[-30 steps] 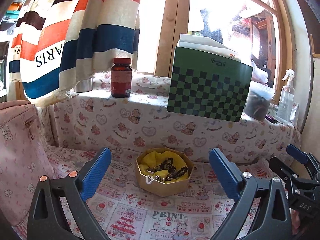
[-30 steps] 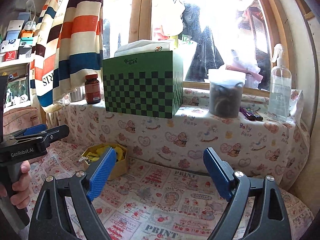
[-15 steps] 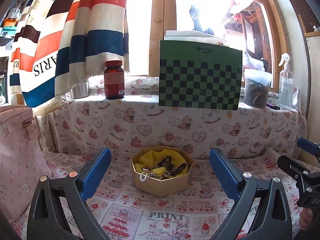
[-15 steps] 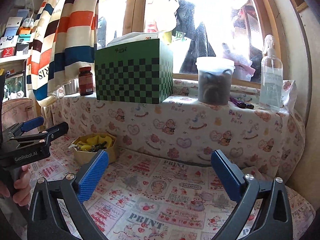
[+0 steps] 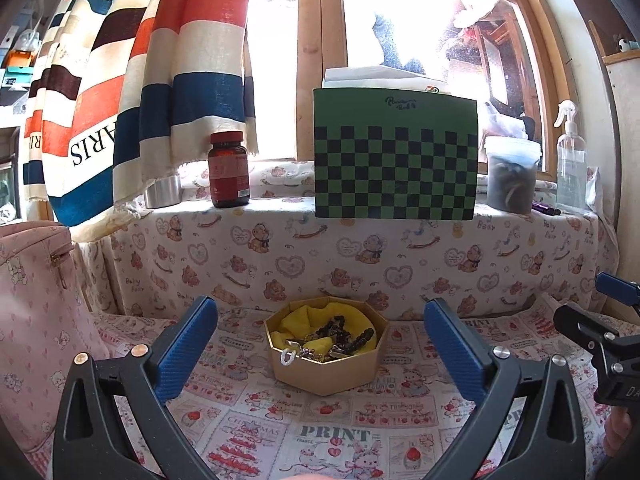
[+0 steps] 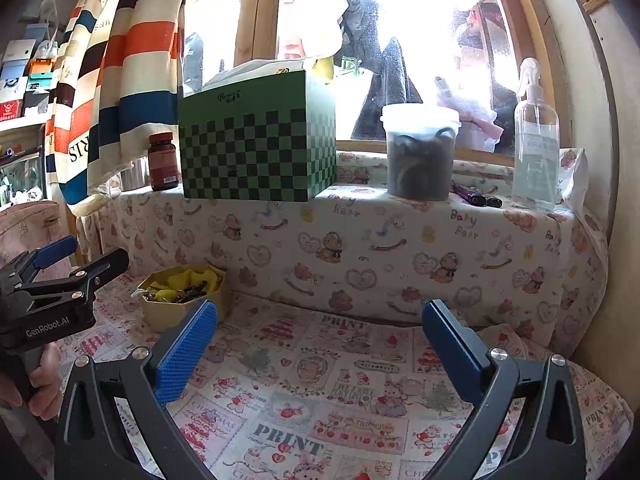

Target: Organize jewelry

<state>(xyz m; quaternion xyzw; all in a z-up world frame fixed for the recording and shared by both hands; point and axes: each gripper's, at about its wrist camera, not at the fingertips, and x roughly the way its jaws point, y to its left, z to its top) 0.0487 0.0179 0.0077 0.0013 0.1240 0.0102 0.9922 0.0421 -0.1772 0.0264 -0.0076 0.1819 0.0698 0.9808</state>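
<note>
Left tool (image 5: 320,330) spread wide, empty, facing gold box (image 5: 326,364) holding dark beads (image 5: 344,334) on yellow cloth. Right tool (image 6: 320,336) spread, empty, box off to its left.

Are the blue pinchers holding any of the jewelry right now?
No. The left gripper and the right gripper both have jaws wide open with nothing between them. The jewelry lies in the gold box.
</note>
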